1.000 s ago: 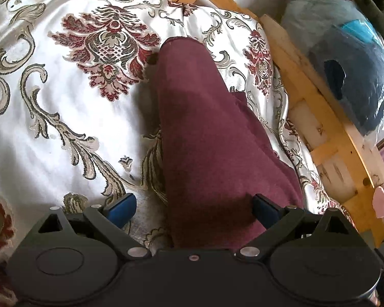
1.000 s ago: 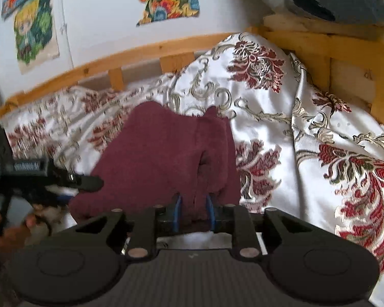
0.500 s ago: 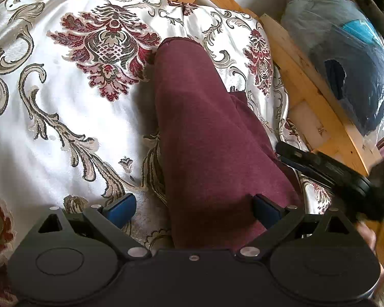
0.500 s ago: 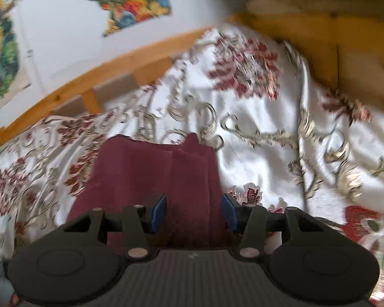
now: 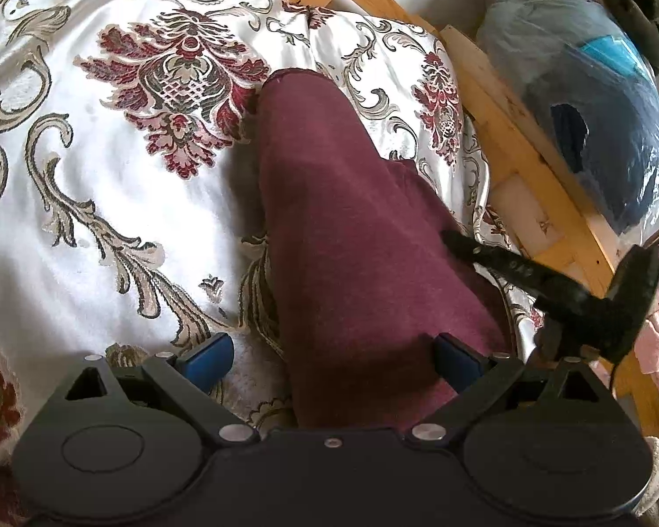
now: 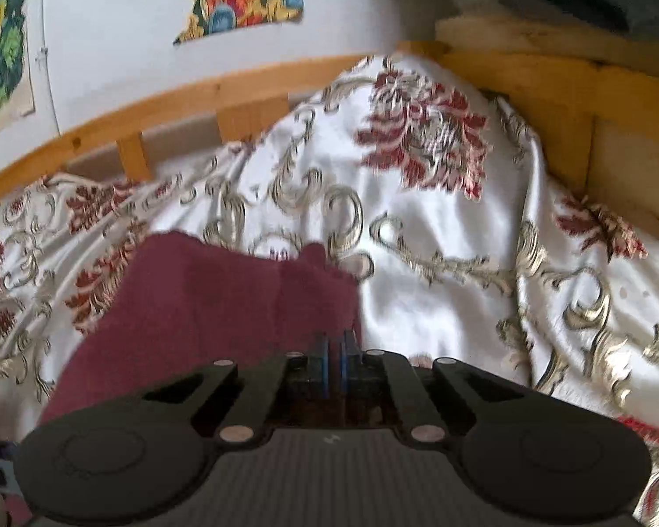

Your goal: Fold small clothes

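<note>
The right gripper (image 6: 334, 347) has just closed its fingers on the maroon garment's (image 5: 356, 237) near right edge, while the left gripper's (image 5: 334, 358) fingers stand apart astride it on the bed (image 5: 66, 184).

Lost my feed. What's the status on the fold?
Left gripper open, astride garment. Right gripper just closed on its edge. Garment flat on bedspread. Nothing in the way.

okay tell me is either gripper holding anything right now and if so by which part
The right gripper is shut on the near right edge of the maroon garment. The left gripper stands open around the garment's near end, gripping nothing.
</note>
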Demonstrator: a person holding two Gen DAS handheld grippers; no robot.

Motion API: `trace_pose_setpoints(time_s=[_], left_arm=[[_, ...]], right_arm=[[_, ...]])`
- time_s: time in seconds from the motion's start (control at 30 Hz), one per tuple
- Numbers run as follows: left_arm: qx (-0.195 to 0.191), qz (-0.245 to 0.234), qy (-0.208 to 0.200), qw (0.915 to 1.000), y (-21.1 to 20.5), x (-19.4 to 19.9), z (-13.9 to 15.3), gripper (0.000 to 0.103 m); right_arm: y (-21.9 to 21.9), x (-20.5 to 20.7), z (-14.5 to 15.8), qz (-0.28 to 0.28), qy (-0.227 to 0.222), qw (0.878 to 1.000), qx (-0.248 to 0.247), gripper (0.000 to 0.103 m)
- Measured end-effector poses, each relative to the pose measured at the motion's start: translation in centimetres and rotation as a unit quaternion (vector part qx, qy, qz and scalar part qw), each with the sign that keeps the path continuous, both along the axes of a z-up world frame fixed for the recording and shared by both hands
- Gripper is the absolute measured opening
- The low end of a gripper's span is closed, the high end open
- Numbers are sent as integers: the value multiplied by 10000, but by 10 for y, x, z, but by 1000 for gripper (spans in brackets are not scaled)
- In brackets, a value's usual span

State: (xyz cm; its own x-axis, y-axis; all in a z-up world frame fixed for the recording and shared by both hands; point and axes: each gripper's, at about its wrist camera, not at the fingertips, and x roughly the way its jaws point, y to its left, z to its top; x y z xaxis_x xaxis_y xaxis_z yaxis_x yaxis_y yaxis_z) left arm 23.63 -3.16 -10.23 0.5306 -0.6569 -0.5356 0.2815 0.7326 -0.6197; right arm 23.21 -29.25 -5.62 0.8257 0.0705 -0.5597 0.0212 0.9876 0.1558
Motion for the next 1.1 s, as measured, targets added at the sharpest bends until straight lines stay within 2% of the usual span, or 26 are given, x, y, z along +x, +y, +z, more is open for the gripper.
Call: trace_pose_setpoints(time_s=[0.07,0.1,0.13,0.17,0.2,0.23,0.27,0.37,0.5,0.73,1.0,1.07,1.1], left_arm=[[2,-21,-11,10000,0,0,1,98],[-1,-29,-11,10000,0,1,1,98],[-5,-40,-9,10000,-1,1,1,98],[-9,-51,-9,10000,-1,2,1,98],[-11,-65,-11,10000,-1,2,1,98],[-24,-78,-8,10000,0,2,0,98],[-57,-93,13,9999,1,2,0,98],[-213,-140,67,9997,3,4,0,100],[-356,-282,53,9990,1,4,0,101],[-191,-425,-44,9989,-5,2,-1,102],[-289,-410,36,9987,-5,3,-1,102],[-303,-421,61,9986,-5,4,-2,102],[-296,-435,62,9986,-5,4,-3,102]], right_arm=[[-8,0,-1,44,34,9998,191,14],[-8,0,-1,44,34,9998,191,20],[-11,2,-1,75,66,9996,268,34],[-15,5,-1,110,113,9992,374,43],[-20,8,0,145,146,9984,517,60],[-24,11,-1,178,183,9975,658,69],[-31,20,-3,282,294,9954,865,69],[-33,31,-5,388,419,9941,920,73],[-34,49,-6,642,455,9912,1063,86],[-32,58,-10,703,391,9903,1129,90],[-31,56,-13,822,423,9886,1191,100],[-27,61,-13,739,482,9902,1084,99],[-21,63,-13,685,492,9924,900,94]])
